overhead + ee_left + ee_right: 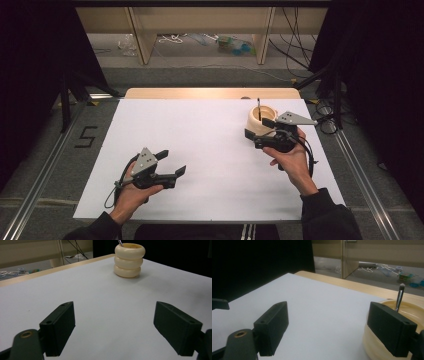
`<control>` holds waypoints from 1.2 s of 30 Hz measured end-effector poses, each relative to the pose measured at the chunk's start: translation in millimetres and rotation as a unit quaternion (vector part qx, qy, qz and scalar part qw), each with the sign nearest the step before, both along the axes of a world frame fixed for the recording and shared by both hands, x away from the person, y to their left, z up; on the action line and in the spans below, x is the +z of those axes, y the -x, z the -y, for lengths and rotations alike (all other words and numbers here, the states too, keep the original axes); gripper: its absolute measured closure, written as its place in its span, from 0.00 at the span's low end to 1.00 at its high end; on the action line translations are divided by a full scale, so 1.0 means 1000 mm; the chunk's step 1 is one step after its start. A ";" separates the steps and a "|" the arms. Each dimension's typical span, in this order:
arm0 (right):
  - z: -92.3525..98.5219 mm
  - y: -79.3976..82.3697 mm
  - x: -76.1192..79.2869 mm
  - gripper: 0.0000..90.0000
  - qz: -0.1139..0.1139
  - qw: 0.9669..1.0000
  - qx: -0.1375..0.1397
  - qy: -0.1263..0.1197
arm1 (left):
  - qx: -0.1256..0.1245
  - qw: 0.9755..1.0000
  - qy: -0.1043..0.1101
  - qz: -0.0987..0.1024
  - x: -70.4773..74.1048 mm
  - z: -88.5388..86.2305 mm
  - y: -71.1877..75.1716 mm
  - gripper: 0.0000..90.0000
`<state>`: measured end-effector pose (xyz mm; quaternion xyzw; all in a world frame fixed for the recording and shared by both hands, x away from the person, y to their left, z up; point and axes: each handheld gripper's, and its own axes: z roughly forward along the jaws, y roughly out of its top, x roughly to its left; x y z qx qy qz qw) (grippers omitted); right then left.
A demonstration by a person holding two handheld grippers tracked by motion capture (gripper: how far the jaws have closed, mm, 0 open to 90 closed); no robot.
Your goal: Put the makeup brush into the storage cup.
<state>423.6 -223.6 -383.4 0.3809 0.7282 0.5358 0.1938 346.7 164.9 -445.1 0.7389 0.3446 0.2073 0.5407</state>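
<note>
Right gripper [257, 131]: jaws spread wide, nothing pinched between them. In the right gripper view [328, 333] one jaw stands in front of the cup's wall and the other sits out over bare table; whether that jaw touches the cup I cannot tell.

Cup [262, 119]: cream, glossy, built like three stacked rings, seen best from the left gripper view [129, 260]. Stands upright on the white table sheet [200, 150], far right part, near the back edge where a strip of light wood shows. Thin dark brush [259, 107] stands in it, tip up and slightly tilted; the right gripper view shows a silver ferrule and a small dark head [399, 298] above the rim [409, 312].

Right hand [290, 157]: comes in from bottom right, dark sleeve, wrist bent inward, gripper pointed left across the near side of the cup. Grey three-cornered plate on top.

Left gripper [170, 162]: jaws wide apart, empty, low over the sheet, well apart from the cup and aimed roughly toward it. Left hand [134, 187] wraps its body from below; cable loops off beside the wrist.
</note>
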 end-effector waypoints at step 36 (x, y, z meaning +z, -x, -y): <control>-0.010 0.031 -0.029 0.19 -0.010 0.999 0.031 0.007 | 0.000 1.000 0.002 0.006 0.002 -0.003 0.003 0.19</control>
